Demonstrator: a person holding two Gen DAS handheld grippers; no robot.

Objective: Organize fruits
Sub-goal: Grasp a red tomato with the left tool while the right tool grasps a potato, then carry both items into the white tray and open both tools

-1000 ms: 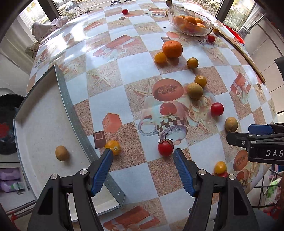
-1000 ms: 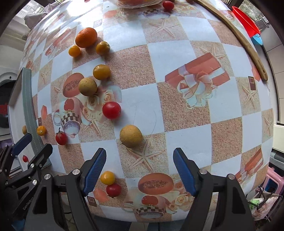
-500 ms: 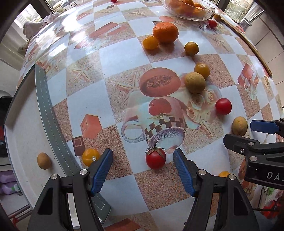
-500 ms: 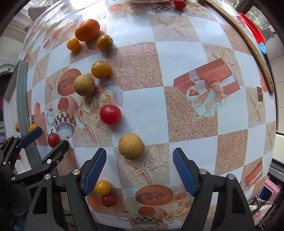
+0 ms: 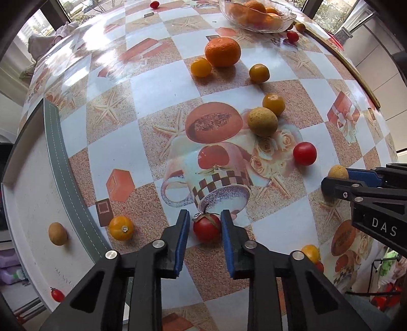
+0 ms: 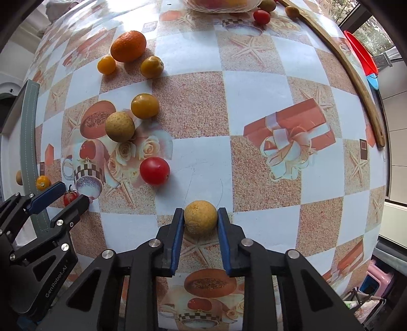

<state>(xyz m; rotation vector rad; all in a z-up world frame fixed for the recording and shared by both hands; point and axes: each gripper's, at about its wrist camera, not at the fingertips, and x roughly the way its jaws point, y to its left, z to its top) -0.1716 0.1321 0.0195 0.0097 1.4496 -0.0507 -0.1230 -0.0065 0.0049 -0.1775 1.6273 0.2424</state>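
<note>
Fruits lie scattered over patterned tablecloth (image 5: 162, 89); two are being gripped at once.

L wrist view: left gripper (image 5: 204, 224) has jaws closed in around stemmed red tomato (image 5: 206, 227), blue pads touching or all but touching both sides; tomato sits on the cloth at foot of printed mug. Contact is near pad tips only. Small orange tomato (image 5: 121, 228) just beside on the left, next to grey rim of white tray (image 5: 57, 157). Tray holds a tan longan-like fruit (image 5: 58, 233) and a small red tomato (image 5: 57, 294). Farther off: big orange (image 5: 222, 52), glass bowl (image 5: 257, 15) w/ oranges.

Risks, left side:
- soft skin, squeeze too hard = split.
- tip-only grip, round fruit could squirt fwd on lift.
- sweep toward tray may knock the small orange tomato.

R wrist view: right gripper (image 6: 200, 216) jaws clamped on tan round fruit (image 6: 201, 217), both pads touching its sides, fruit at the very tips, on or just off the cloth, can't tell which. Smooth red tomato (image 6: 154, 170) near, up-left. Left gripper shows at lower left w/ its tomato.

Risks, right side:
- tip hold on a sphere, may roll out if tilted.
- both tools close together; crossing paths to tray = collision, dropped fruit rolling off table edge.
</note>
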